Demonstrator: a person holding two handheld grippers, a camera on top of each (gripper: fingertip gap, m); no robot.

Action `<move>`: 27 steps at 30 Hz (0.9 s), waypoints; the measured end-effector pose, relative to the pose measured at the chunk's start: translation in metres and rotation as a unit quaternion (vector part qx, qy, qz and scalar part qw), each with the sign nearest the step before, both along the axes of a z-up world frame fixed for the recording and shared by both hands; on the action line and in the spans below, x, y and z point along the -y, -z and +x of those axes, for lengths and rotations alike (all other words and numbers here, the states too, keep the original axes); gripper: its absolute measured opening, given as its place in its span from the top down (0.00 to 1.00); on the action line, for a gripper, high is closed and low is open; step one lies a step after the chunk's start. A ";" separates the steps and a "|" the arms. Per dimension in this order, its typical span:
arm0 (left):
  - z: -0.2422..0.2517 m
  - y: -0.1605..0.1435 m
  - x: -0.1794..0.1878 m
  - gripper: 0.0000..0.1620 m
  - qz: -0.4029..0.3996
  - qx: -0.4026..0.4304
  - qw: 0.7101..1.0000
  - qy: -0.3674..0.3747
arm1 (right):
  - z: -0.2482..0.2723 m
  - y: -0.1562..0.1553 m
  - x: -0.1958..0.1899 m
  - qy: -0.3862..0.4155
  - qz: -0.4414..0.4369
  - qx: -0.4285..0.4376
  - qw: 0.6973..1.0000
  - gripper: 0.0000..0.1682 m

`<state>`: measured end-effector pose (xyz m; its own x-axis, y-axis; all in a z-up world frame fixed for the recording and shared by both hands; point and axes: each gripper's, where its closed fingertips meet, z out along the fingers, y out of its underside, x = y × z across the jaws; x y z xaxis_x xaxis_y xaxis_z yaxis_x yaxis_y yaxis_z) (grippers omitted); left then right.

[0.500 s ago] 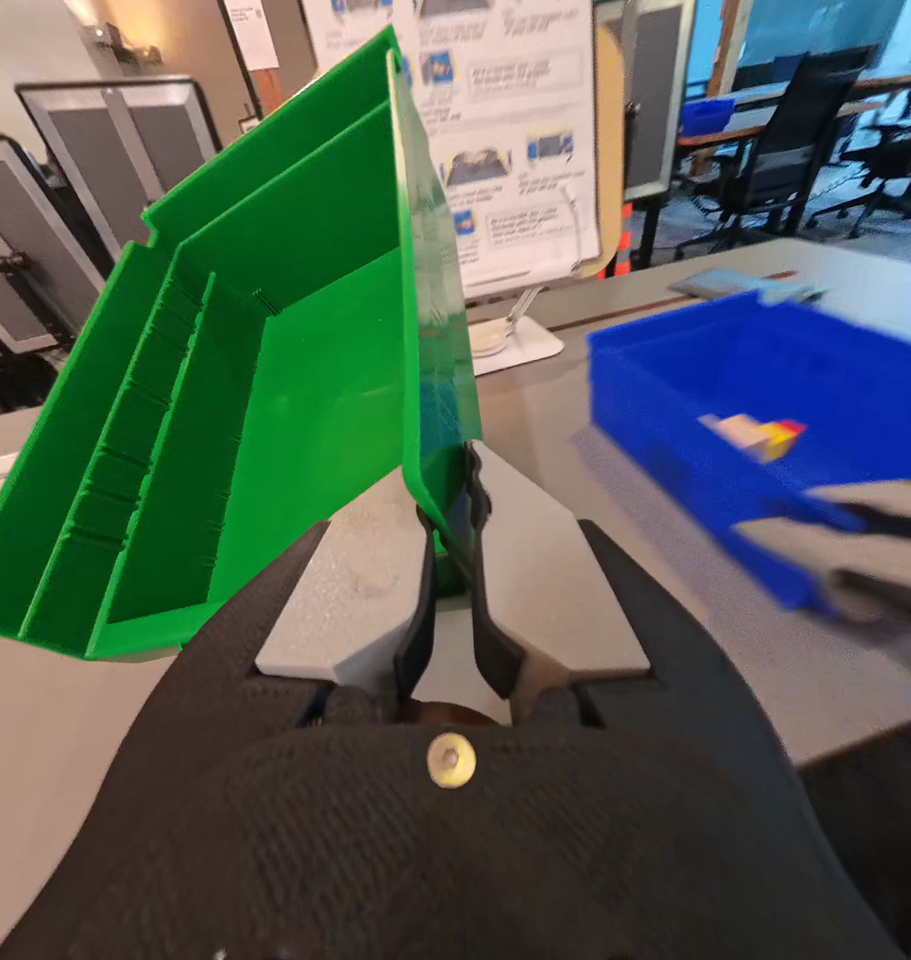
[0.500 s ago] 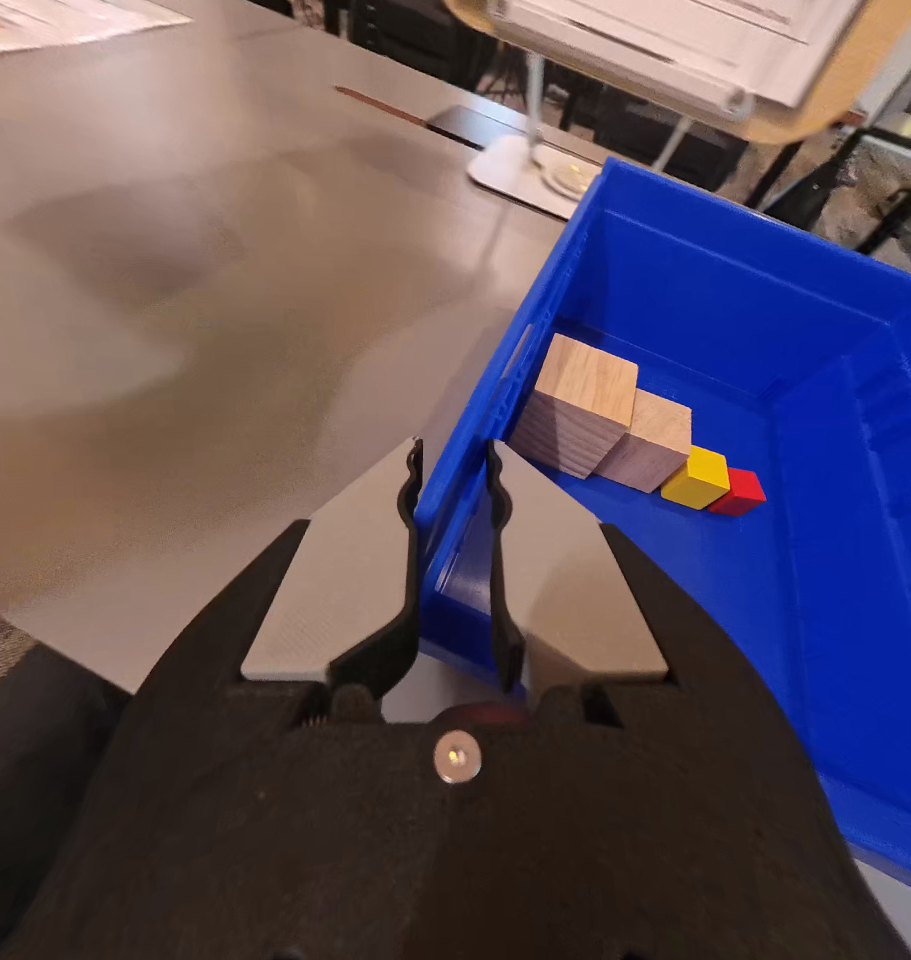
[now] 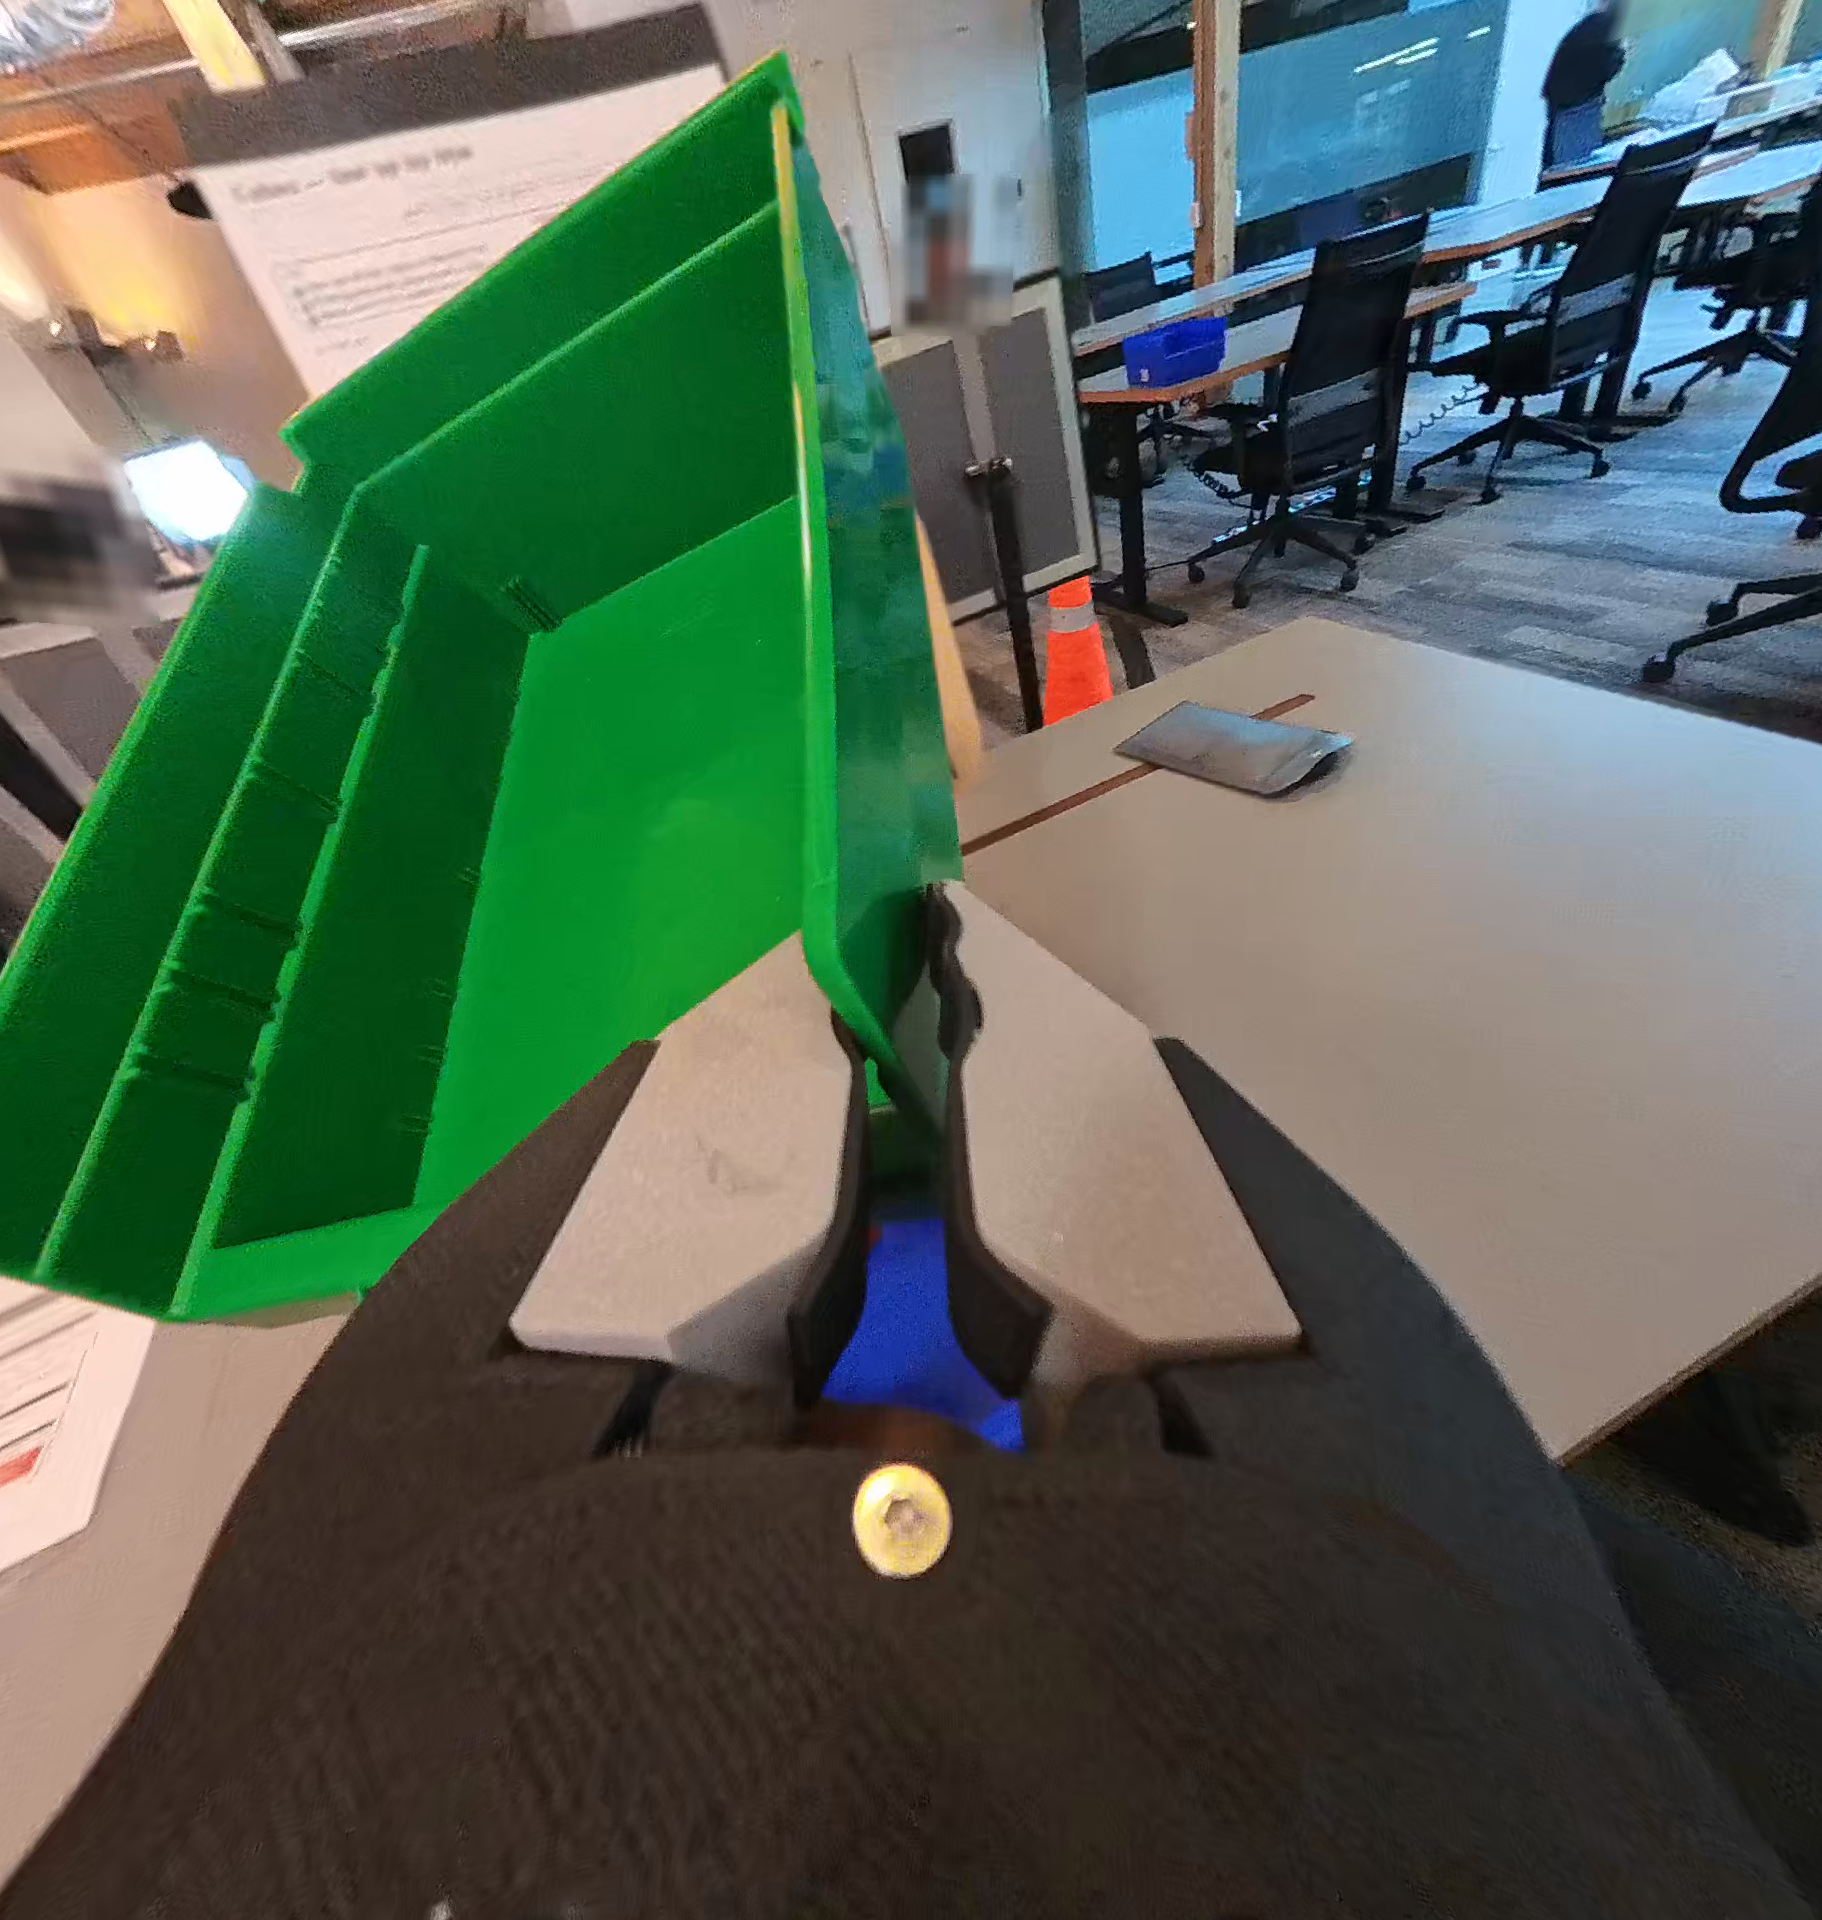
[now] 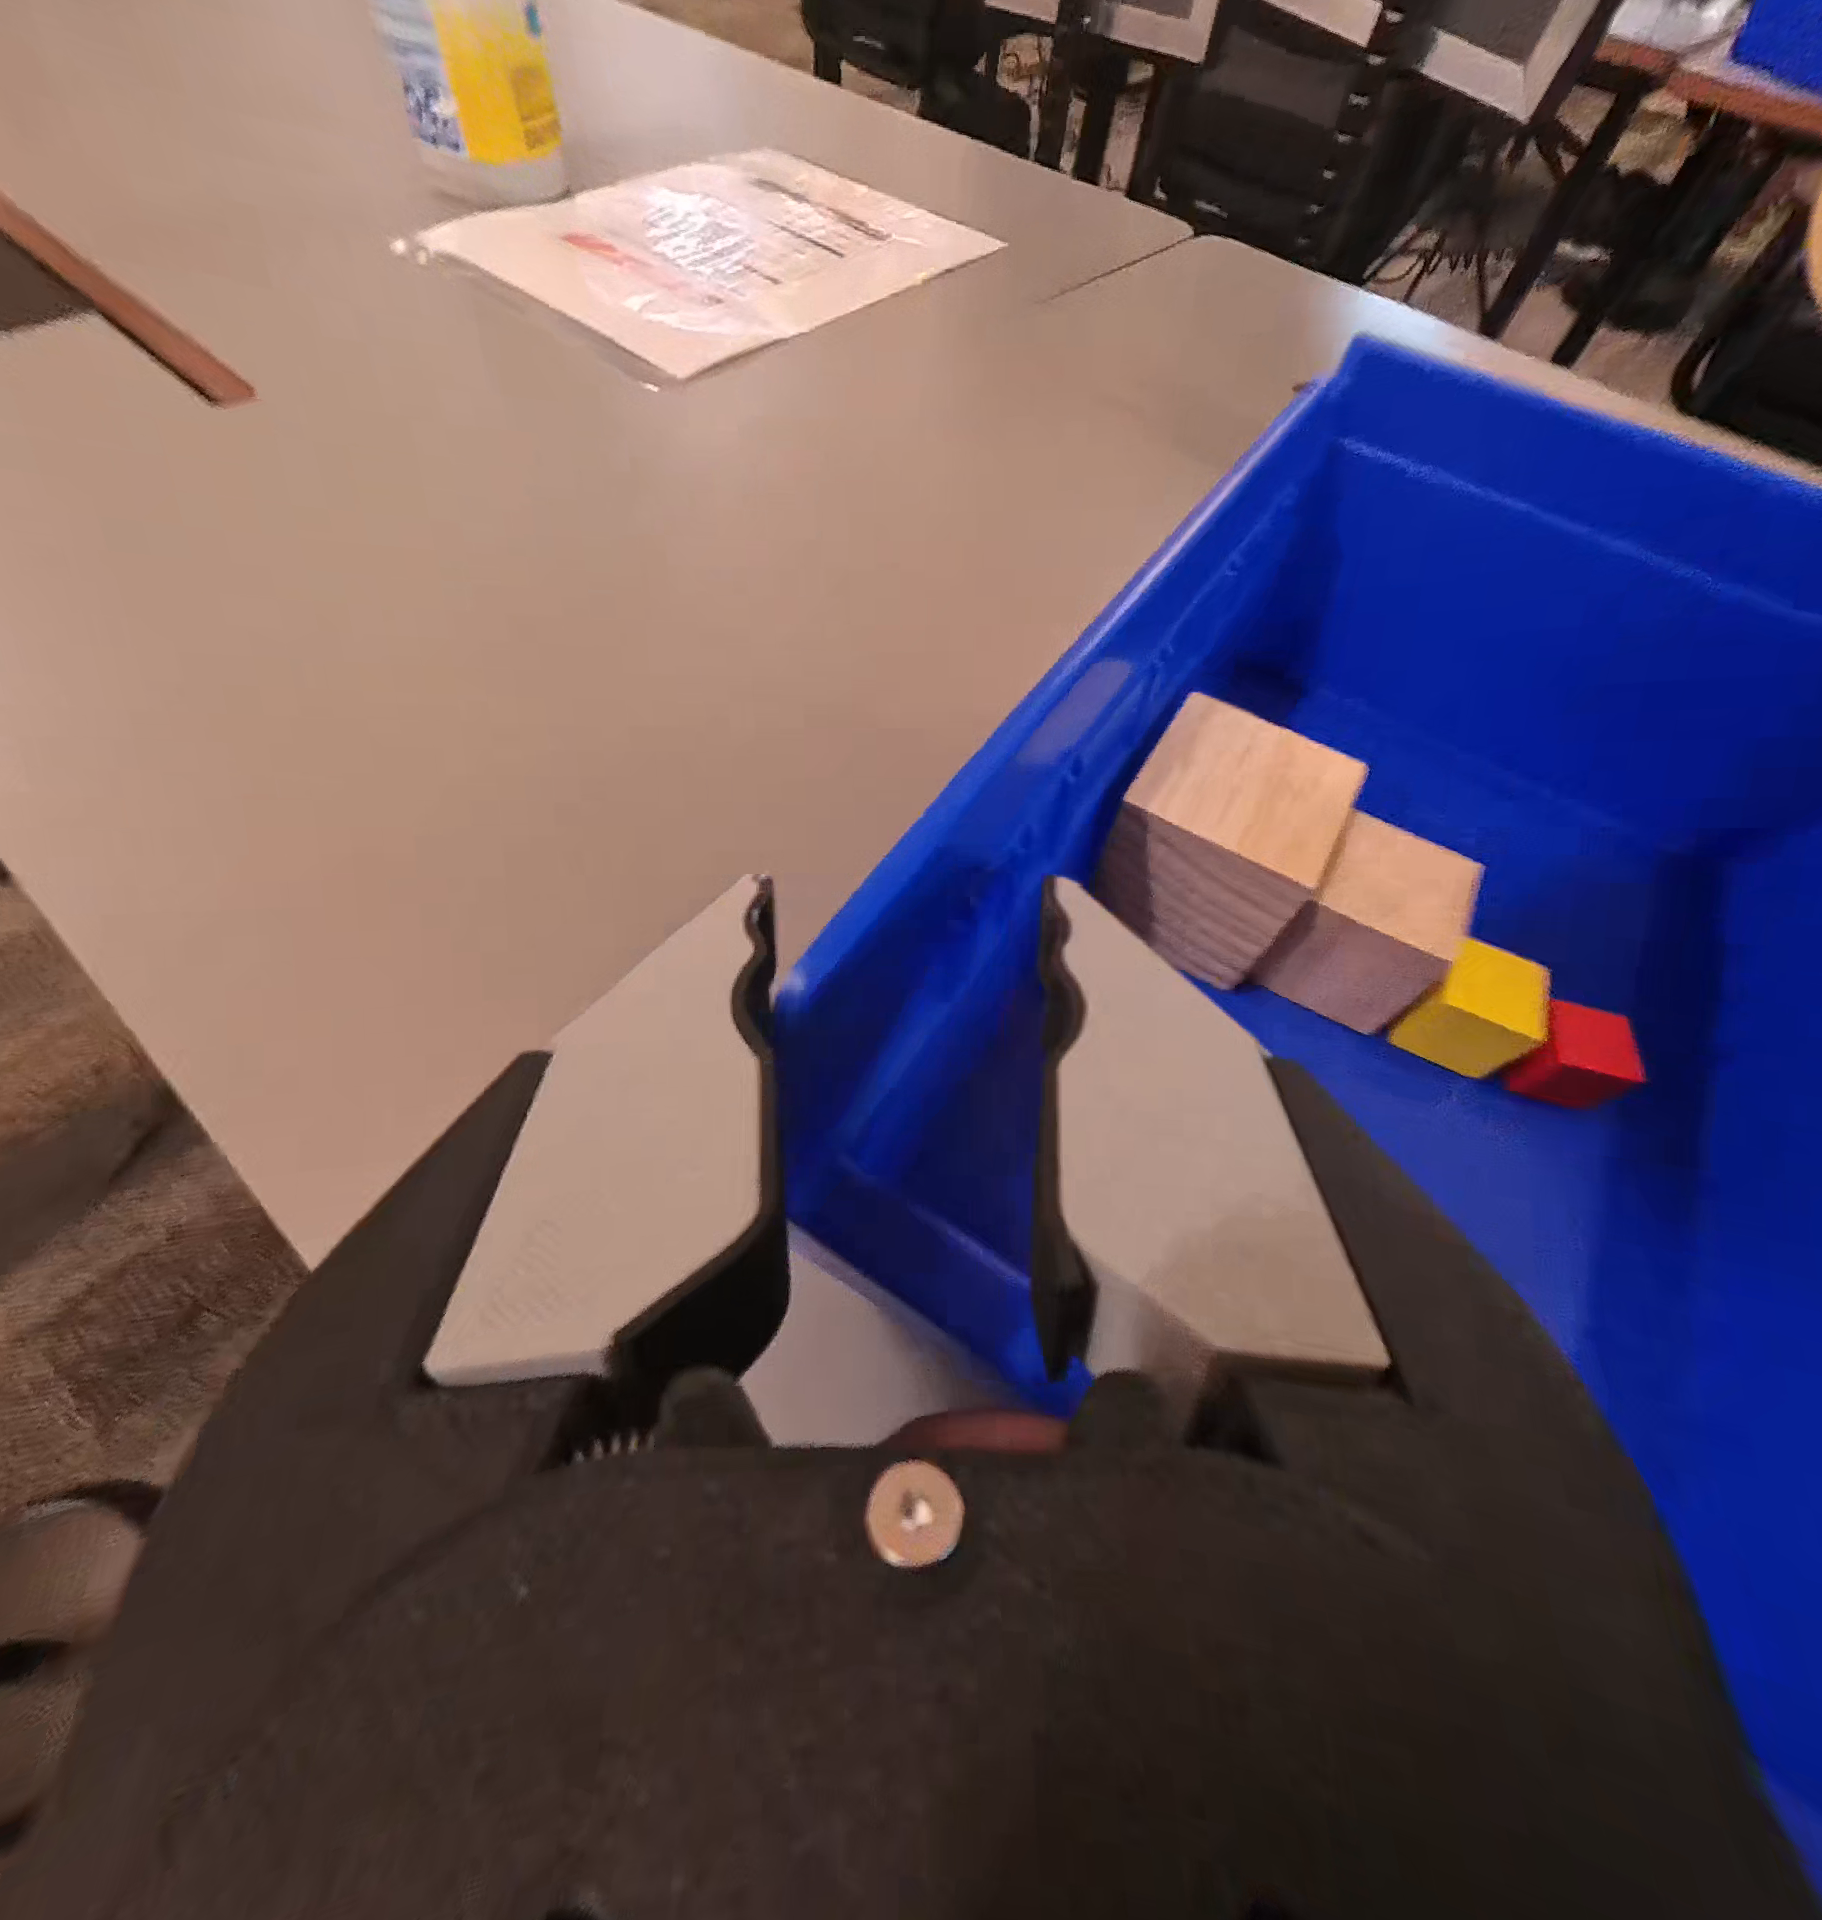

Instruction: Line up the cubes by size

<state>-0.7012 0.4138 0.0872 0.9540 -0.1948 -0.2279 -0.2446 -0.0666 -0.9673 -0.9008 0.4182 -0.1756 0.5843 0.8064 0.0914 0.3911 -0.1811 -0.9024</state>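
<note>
In the left wrist view, a green bin (image 3: 533, 748) is being held up off the grey table (image 3: 1406, 935), tilted so that its open inside faces the camera; nothing is seen in it. The left gripper (image 3: 902, 997) is clamped on the bin's right-hand wall, one finger inside and one outside. Further right, a dark flat pouch (image 3: 1234, 746) is lying on the table, and an orange cone (image 3: 1078, 655) and office chairs are seen on the floor beyond. None of the cubes is shown in this view; only a patch of blue is glimpsed low between the fingers.

The cubes are being shown by the right wrist view alone. At its left, a yellow-labelled bottle (image 4: 481, 94) and a plastic-sleeved sheet (image 4: 709, 260) are resting on the table (image 4: 471, 644). In the middle, the right gripper (image 4: 907, 914) is parted, its fingers straddling the near-left corner wall of a blue bin (image 4: 990, 987) with a gap on the inner side, so the wall is not being squeezed. Inside the bin, four cubes are lying touching in a row from left to right: a large wooden cube (image 4: 1234, 831), a smaller wooden cube (image 4: 1380, 920), a yellow cube (image 4: 1478, 1003) and a red cube (image 4: 1582, 1055), the smallest.
</note>
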 end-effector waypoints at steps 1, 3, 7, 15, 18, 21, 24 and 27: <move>0.012 -0.001 -0.002 0.99 0.000 -0.005 1.000 0.007 | 0.007 -0.003 0.004 -0.007 0.016 0.005 1.000 0.69; 0.036 0.002 -0.005 0.98 -0.001 -0.015 0.999 0.028 | 0.035 -0.013 0.017 -0.027 0.045 -0.014 0.999 0.67; 0.086 0.023 -0.012 0.98 -0.006 -0.019 0.997 0.077 | 0.131 -0.017 0.045 -0.068 0.119 -0.023 0.990 0.68; 0.179 0.125 -0.056 0.98 -0.074 0.006 0.990 0.121 | 0.388 -0.016 0.023 0.068 0.203 0.029 0.976 0.69; 0.207 0.178 -0.067 0.97 -0.108 0.005 0.987 0.121 | 0.448 -0.021 0.016 0.123 0.164 -0.003 0.979 0.67; 0.230 0.221 -0.072 0.97 -0.139 0.018 0.981 0.133 | 0.486 -0.026 0.012 0.162 0.147 -0.039 0.975 0.67; 0.245 0.249 -0.077 0.96 -0.134 -0.054 0.982 0.121 | 0.503 -0.023 0.006 0.182 0.120 -0.057 0.974 0.67; 0.257 0.264 -0.085 0.96 -0.120 -0.075 0.983 0.113 | 0.508 -0.016 -0.001 0.197 0.098 -0.059 0.974 0.66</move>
